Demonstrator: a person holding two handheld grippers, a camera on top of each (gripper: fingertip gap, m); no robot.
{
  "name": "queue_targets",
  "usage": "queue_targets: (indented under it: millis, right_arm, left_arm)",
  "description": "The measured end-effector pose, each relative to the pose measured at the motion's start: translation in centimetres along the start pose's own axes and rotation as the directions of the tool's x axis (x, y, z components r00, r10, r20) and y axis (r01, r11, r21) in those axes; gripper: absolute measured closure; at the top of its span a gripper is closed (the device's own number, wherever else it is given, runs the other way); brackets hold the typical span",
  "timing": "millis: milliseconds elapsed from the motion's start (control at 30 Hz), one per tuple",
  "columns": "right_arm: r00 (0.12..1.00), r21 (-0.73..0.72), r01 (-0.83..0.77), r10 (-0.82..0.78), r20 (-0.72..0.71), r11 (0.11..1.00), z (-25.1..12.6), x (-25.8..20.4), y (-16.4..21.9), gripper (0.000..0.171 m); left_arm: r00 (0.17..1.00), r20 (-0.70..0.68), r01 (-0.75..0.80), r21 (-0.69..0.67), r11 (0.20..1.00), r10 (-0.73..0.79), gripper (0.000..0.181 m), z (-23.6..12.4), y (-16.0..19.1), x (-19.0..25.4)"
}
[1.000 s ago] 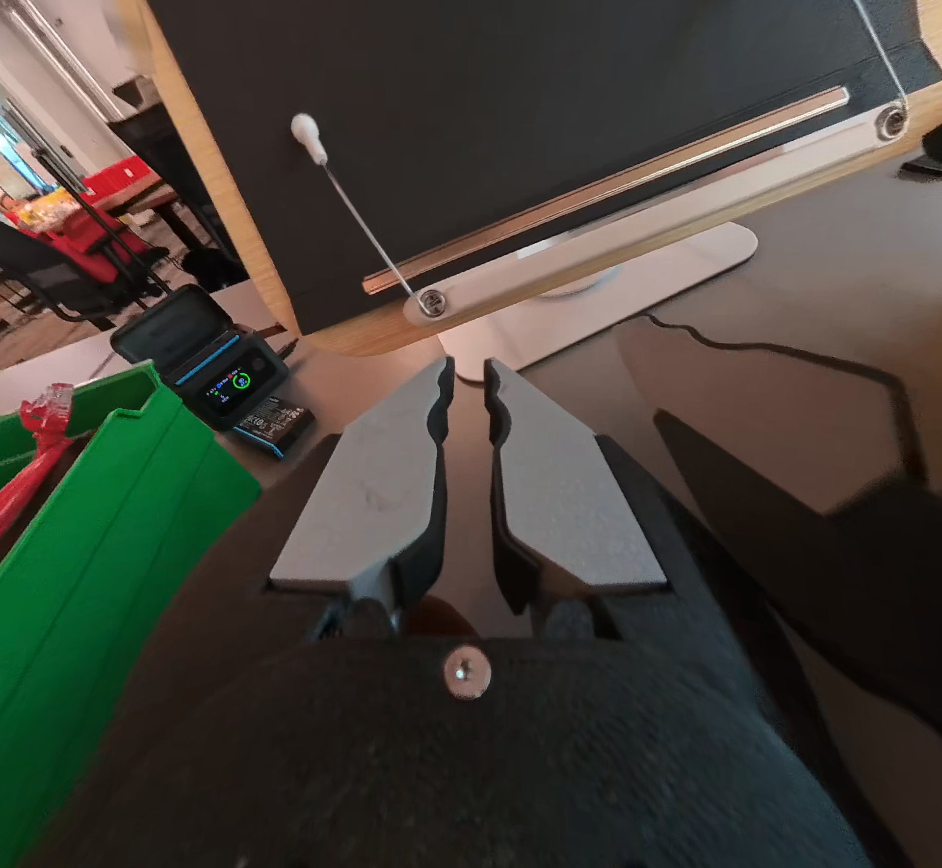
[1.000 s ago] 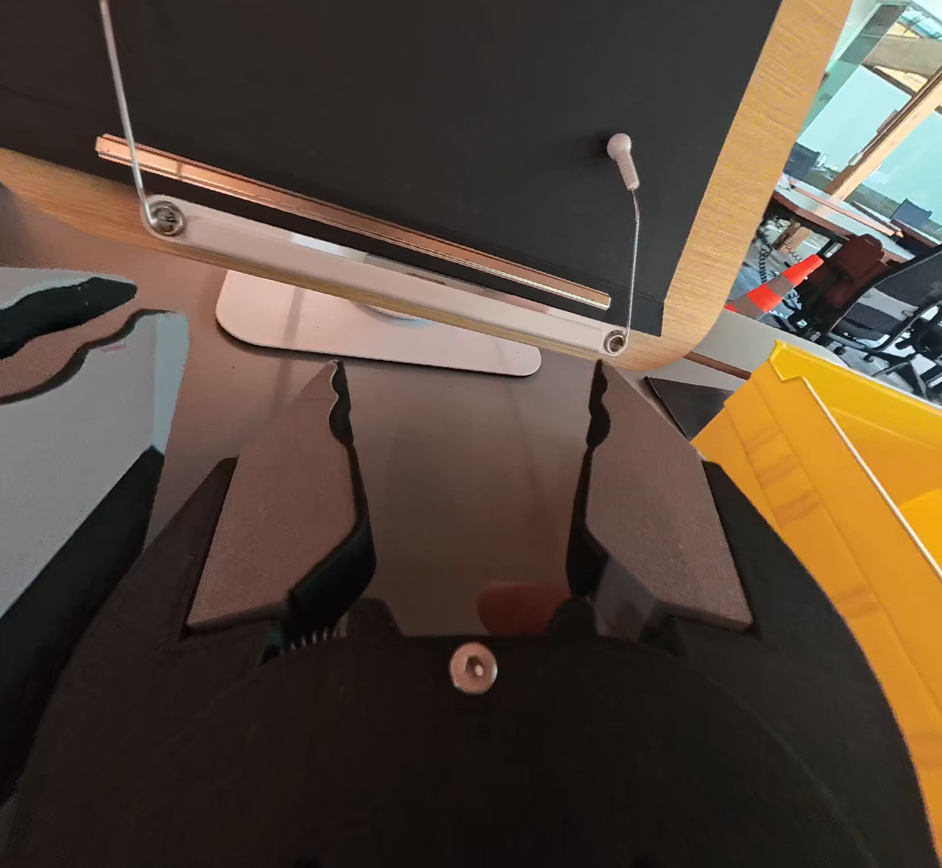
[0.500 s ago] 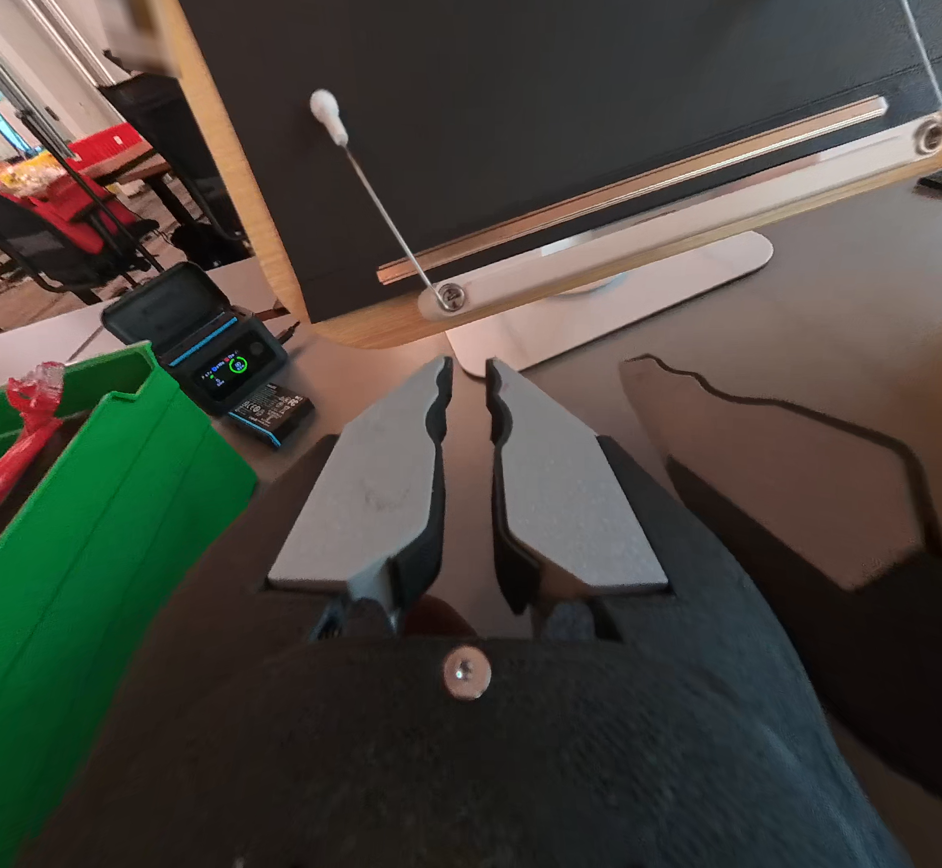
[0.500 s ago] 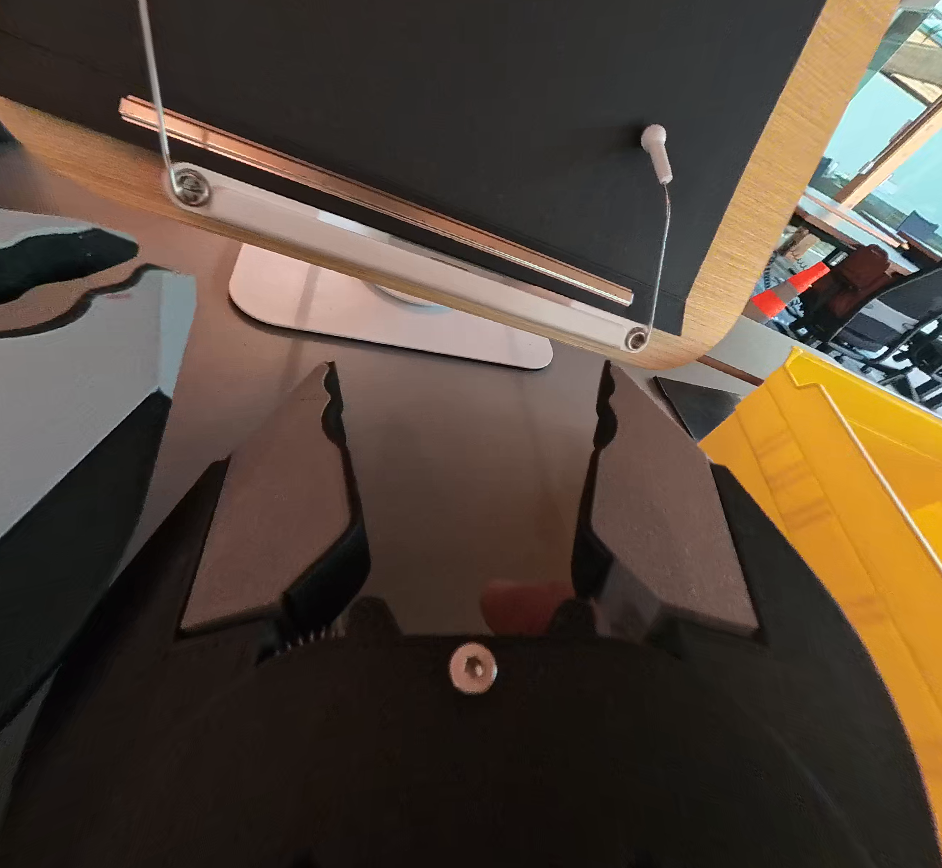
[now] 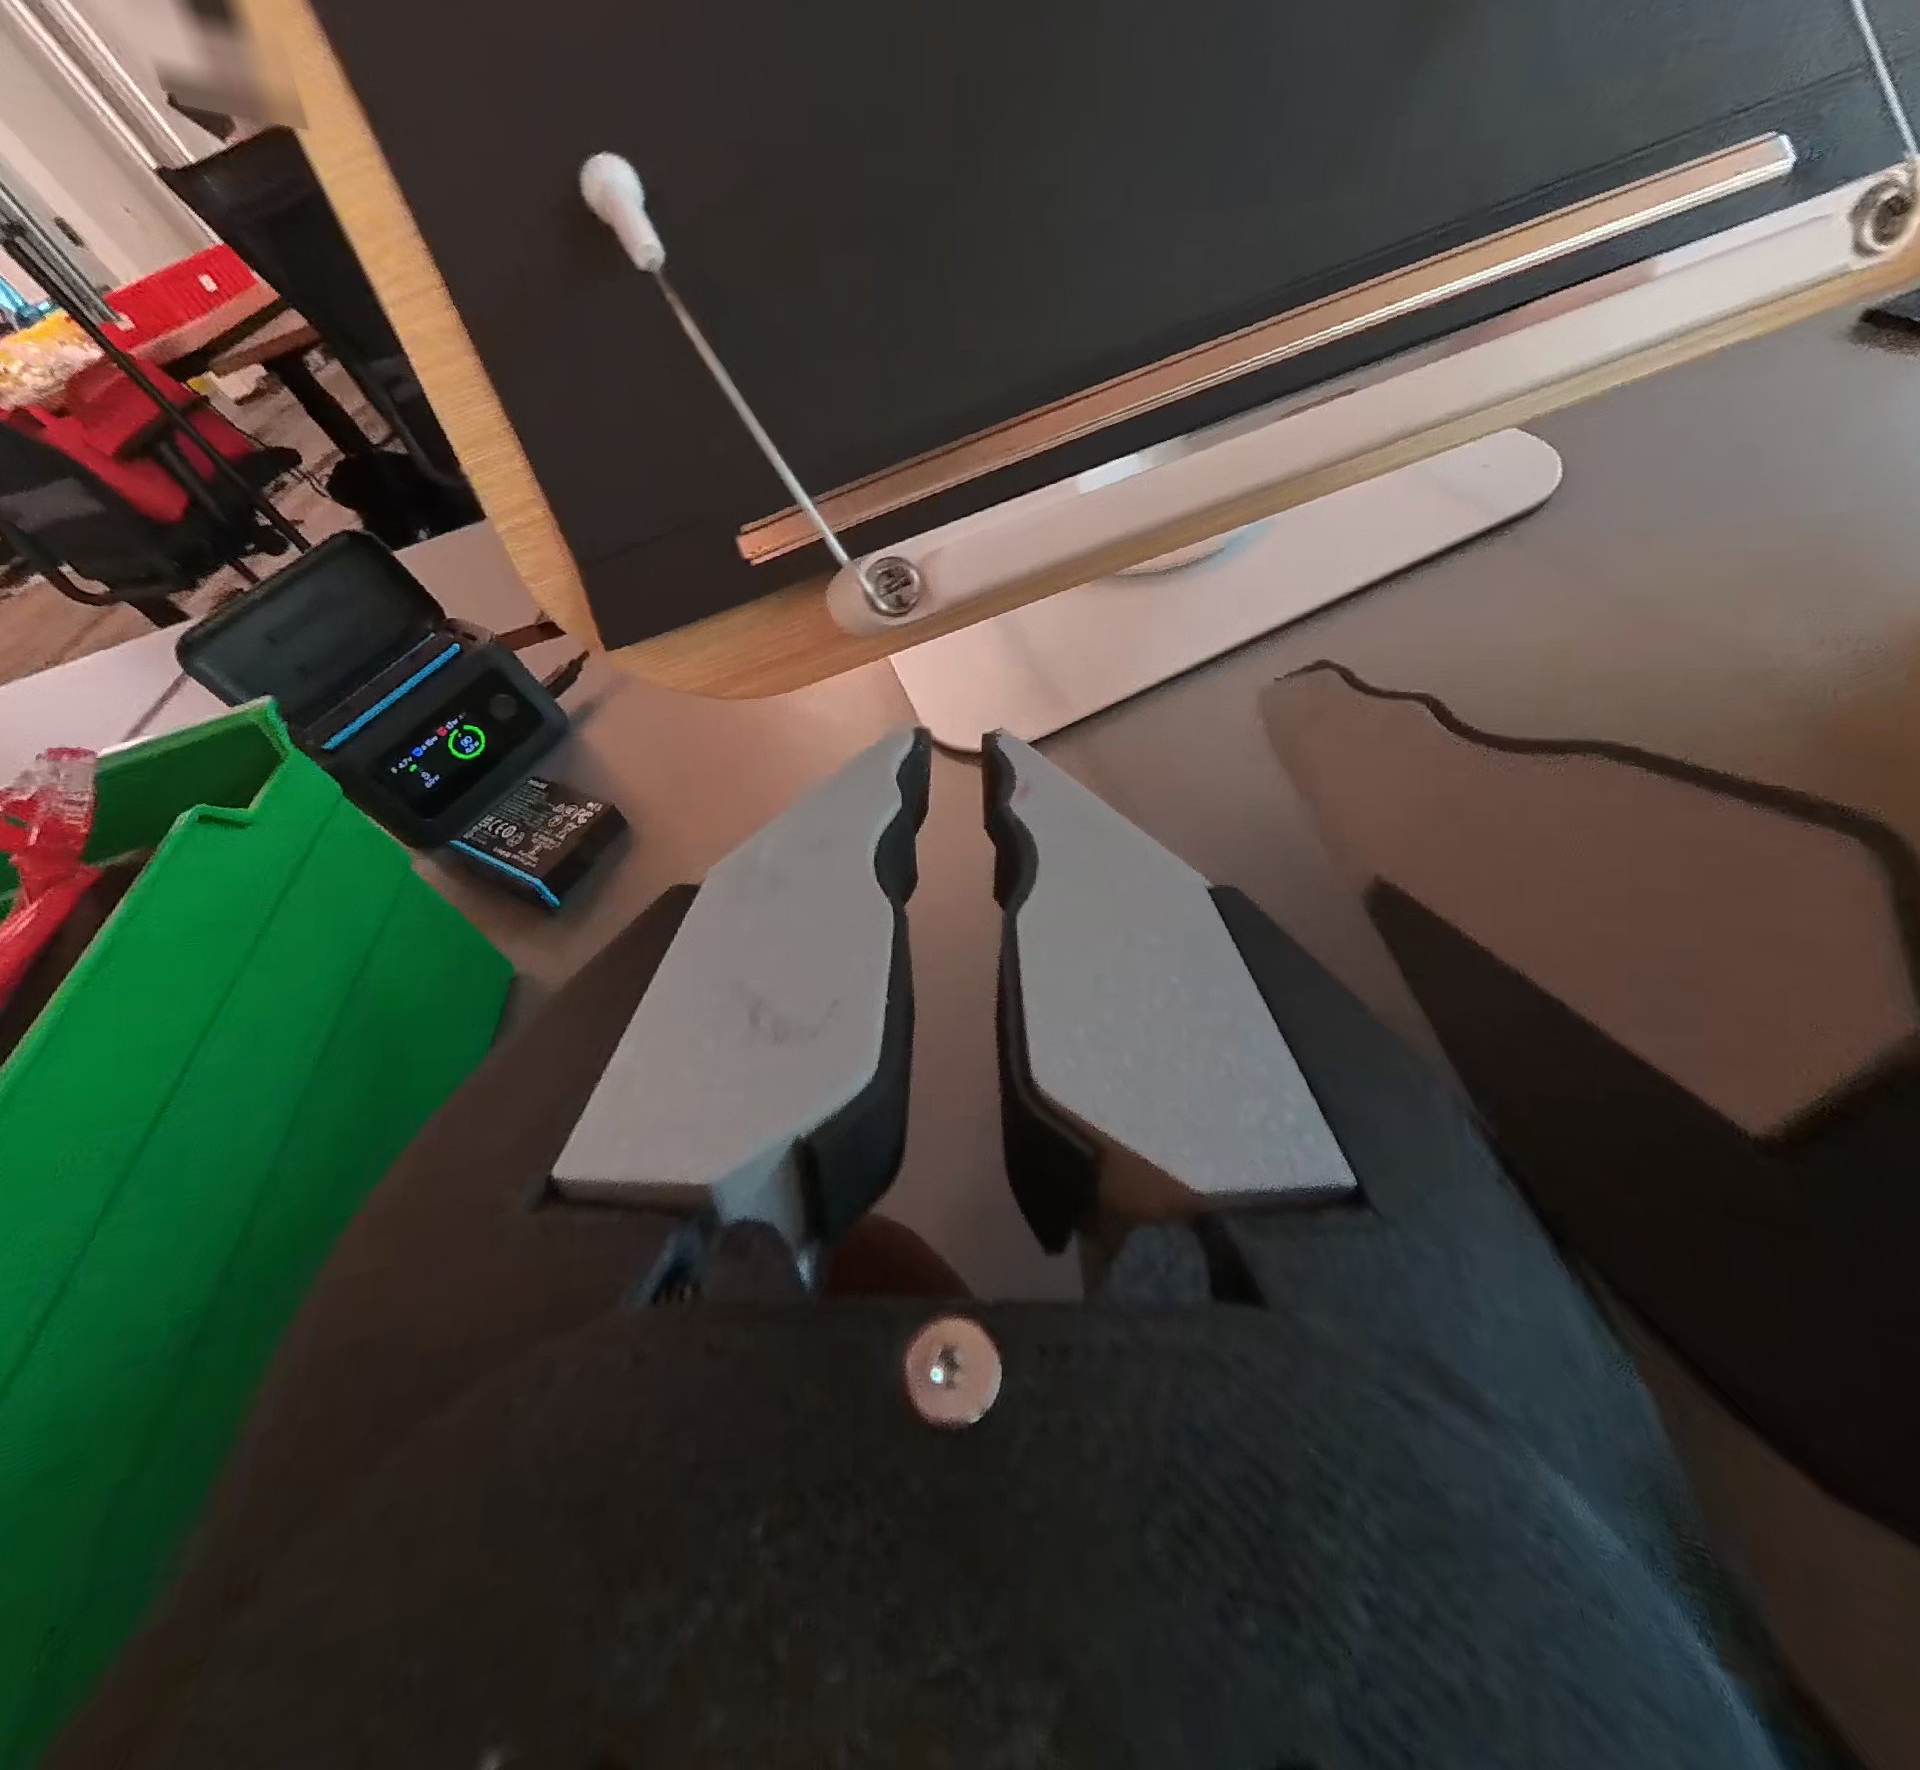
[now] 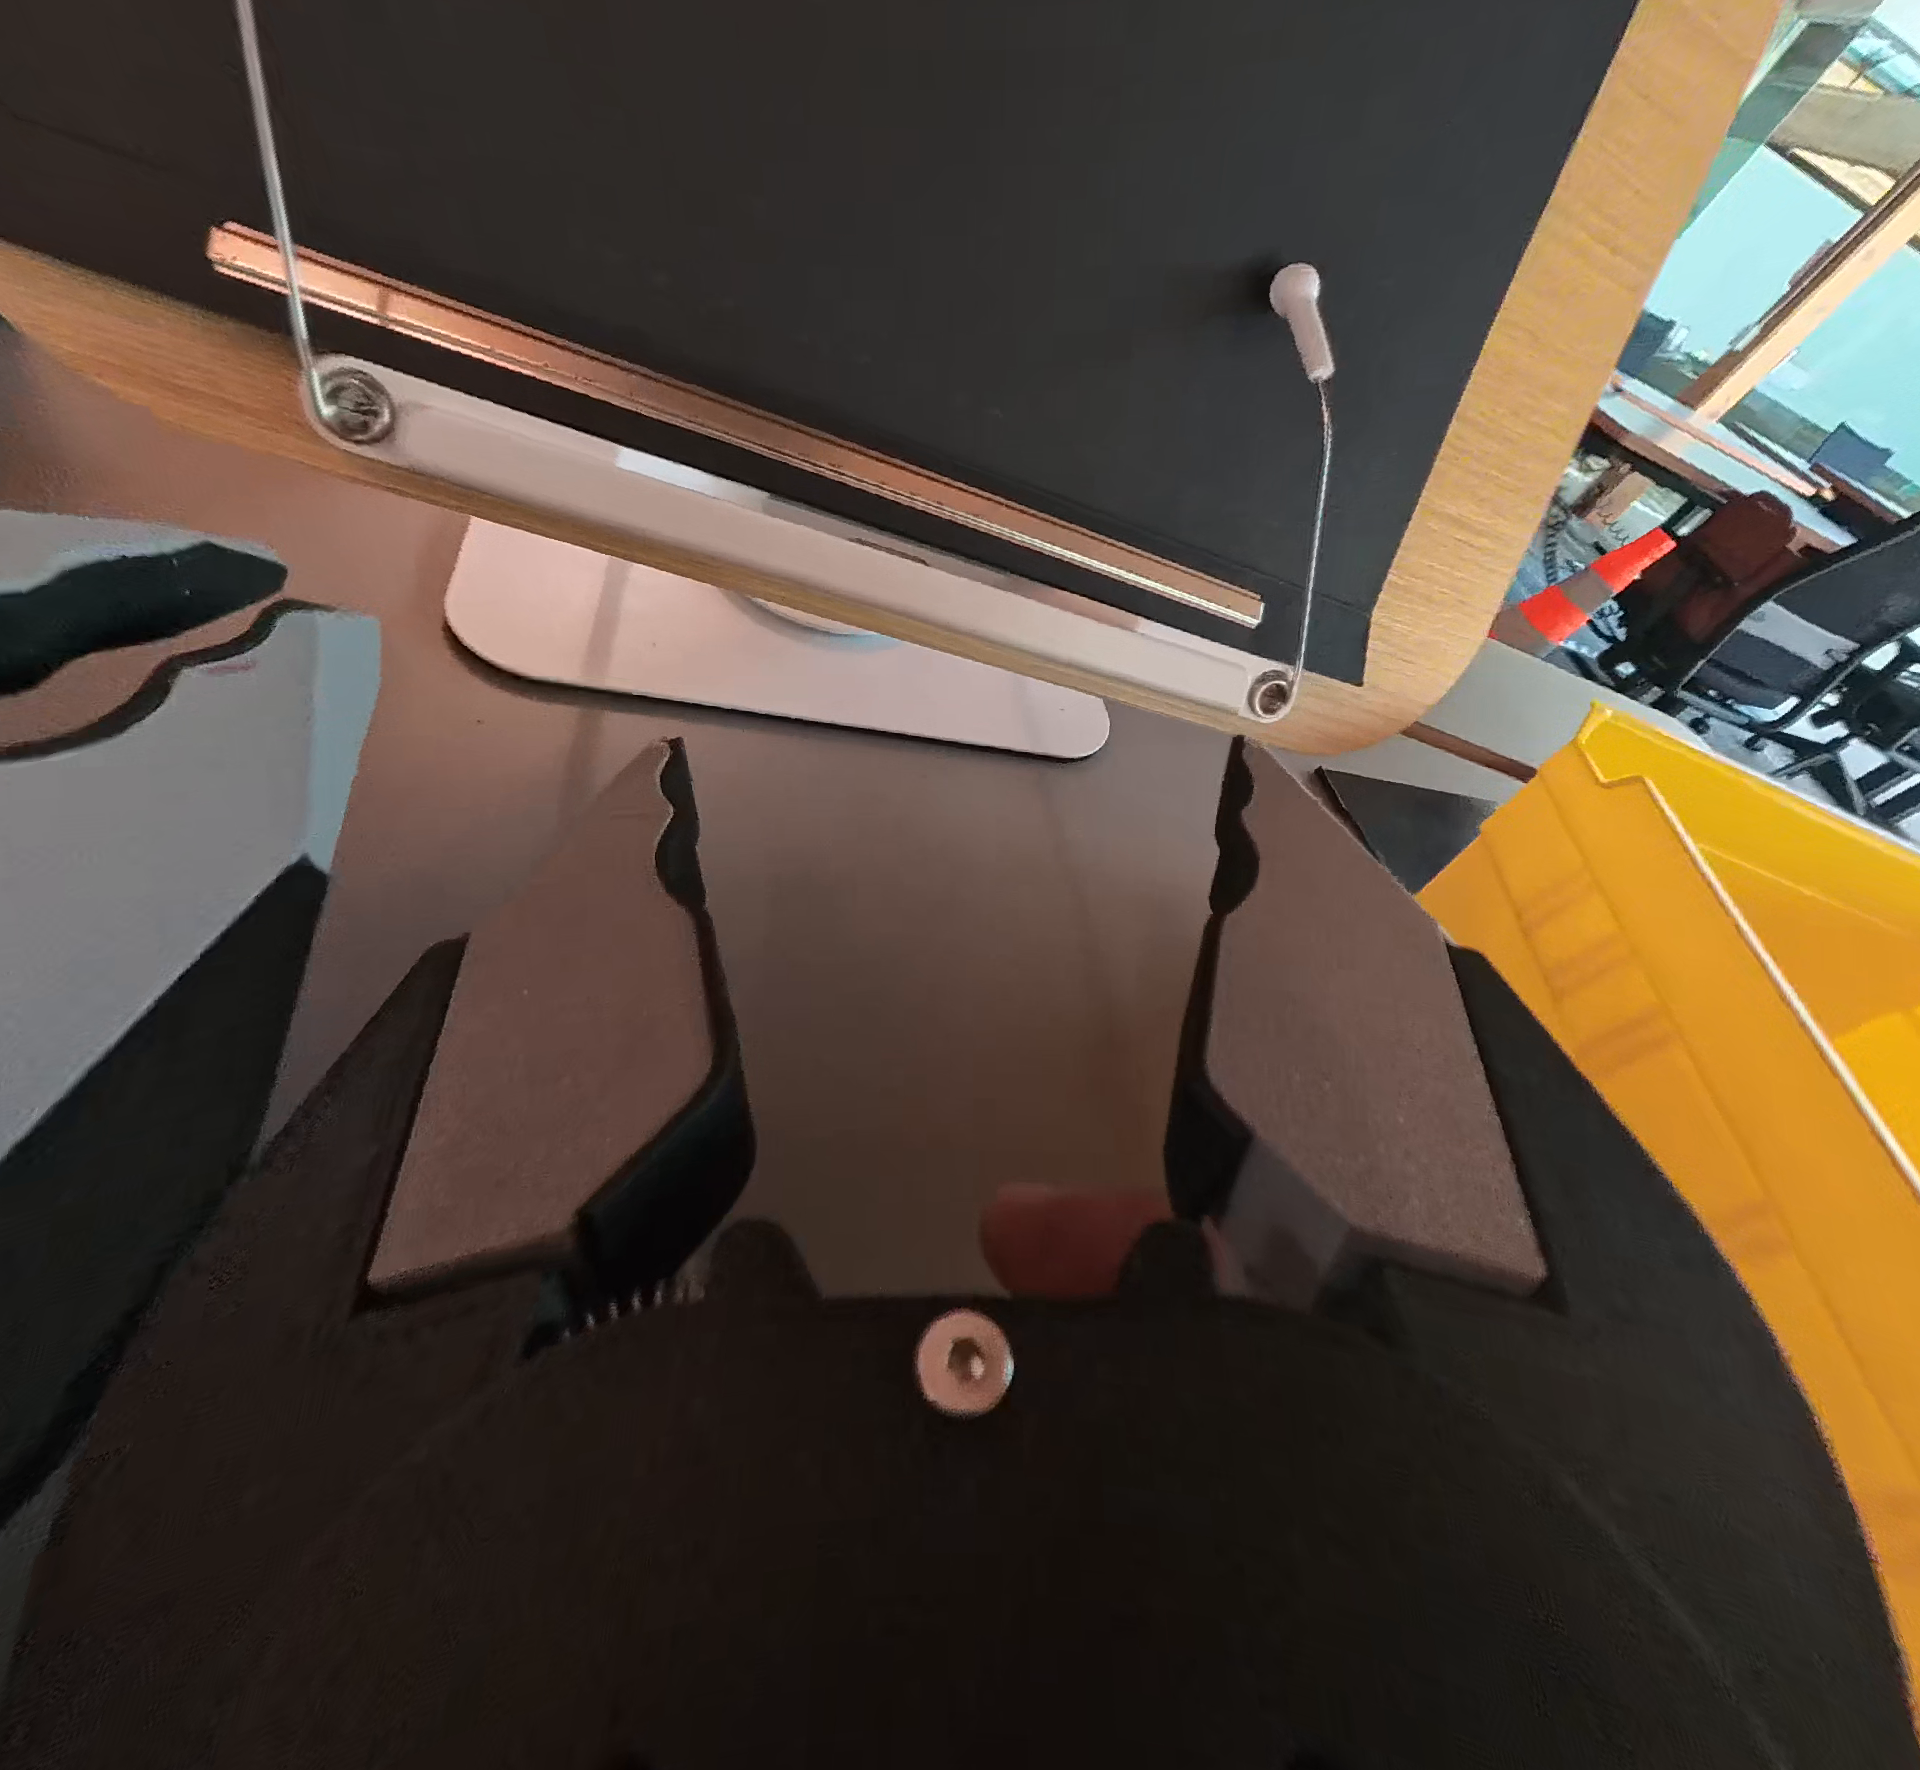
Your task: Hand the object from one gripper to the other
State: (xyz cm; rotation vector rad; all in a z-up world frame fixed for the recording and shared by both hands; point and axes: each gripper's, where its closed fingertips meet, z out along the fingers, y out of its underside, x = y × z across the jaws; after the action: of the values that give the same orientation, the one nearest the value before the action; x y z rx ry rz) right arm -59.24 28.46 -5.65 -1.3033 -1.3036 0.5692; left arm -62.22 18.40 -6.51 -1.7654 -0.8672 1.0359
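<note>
Looks forward along the left gripper (image 5: pixel 956 754), fingers clenched to a narrow slit and gripping nothing. Looks likewise along the right gripper (image 6: pixel 951 764), fingers released wide and equally empty. Hover side by side above one dark desk (image 5: pixel 1662 525), each just beside the other's outer finger.

Well to the left of the left fingers: one green bin (image 5: pixel 208 1045). Inside it, one red object (image 5: pixel 42 847), glossy and translucent, seemingly the thing to hand over. Cut off by the picture's edge, so cannot tell its long axis or which way it points.

Ahead of the left fingers and to their left: one black case (image 5: pixel 416 712) with its lid raised and a small lit screen on its front. Just beside it, nearer the fingers, one flat black battery pack (image 5: pixel 540 832) lying on the desk.

Straight ahead of both pairs of fingers: one black board (image 5: pixel 1039 162) with a wood-coloured edge, tilted back on one white base (image 5: pixel 1299 557). Along its lower edge, one metal ledge (image 6: pixel 727 432) carrying two thin wire arms (image 5: pixel 727 390) (image 5: pixel 1860 6), each pinned at a screw; a white tip shows on the one nearer the left fingers.

Right of the right fingers: one yellow bin (image 6: pixel 1714 993), close beside the outer finger. Farther off beyond it, one orange-and-white cone (image 6: pixel 1590 588) and some office chairs (image 6: pixel 1808 640), too small to count.
</note>
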Motion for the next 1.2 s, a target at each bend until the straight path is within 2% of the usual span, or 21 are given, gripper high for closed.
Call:
queue_targets:
  millis: [300,1200]
  right_arm:
    - [1.0,-0.01,0.002,-0.002,0.029,1.0,0.1,-0.44,0.15,0.068]
    - [0.999,-0.025,-0.005,0.006,0.039,1.0,0.19,-0.55,0.58,0.07]
  left_arm:
    - [1.0,0.003,-0.022,-0.043,0.999,0.023,0.162,0.36,0.85,-0.15]
    - [0.999,0.019,-0.03,-0.026,0.999,0.031,0.166,0.17,0.52,-0.21]
